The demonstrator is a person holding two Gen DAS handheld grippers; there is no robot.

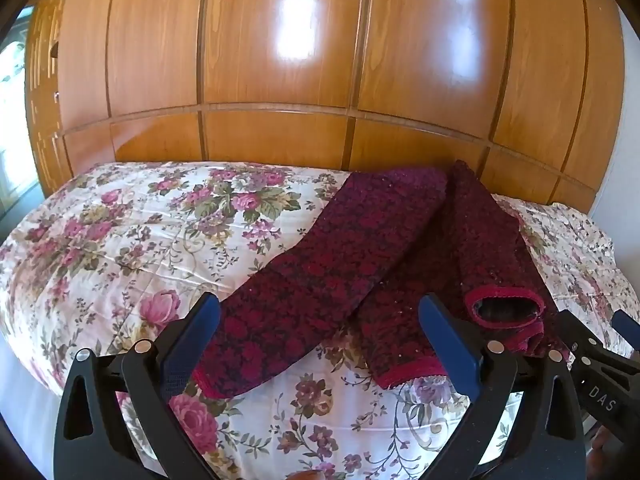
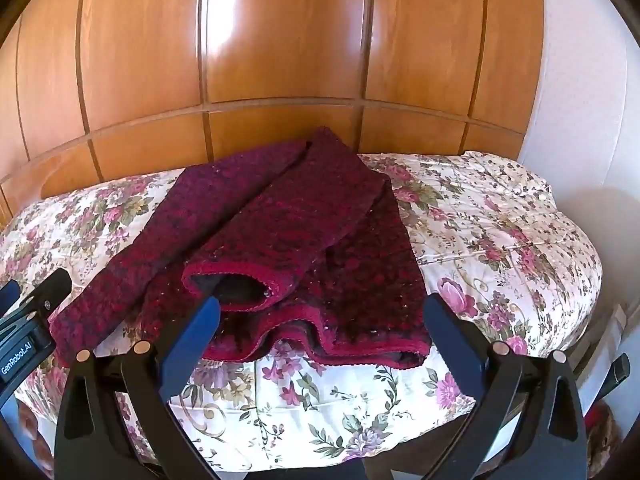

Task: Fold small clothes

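A dark red and maroon knitted garment [image 1: 340, 264] lies on the flowered bedspread [image 1: 120, 240]. One sleeve stretches out toward the near left; the other is folded across the body, its cuff opening [image 1: 506, 306] facing me. In the right wrist view the garment [image 2: 280, 232] lies in the middle, its hem at the near bed edge. My left gripper [image 1: 320, 316] is open and empty, just short of the left sleeve end. My right gripper [image 2: 320, 314] is open and empty, just short of the hem and cuff [image 2: 236, 284].
A glossy wooden wardrobe [image 1: 280, 80] stands right behind the bed. A white wall [image 2: 580, 100] is on the right. The right gripper shows at the left wrist view's right edge [image 1: 600, 360]; the left gripper shows at the right wrist view's left edge [image 2: 28, 320].
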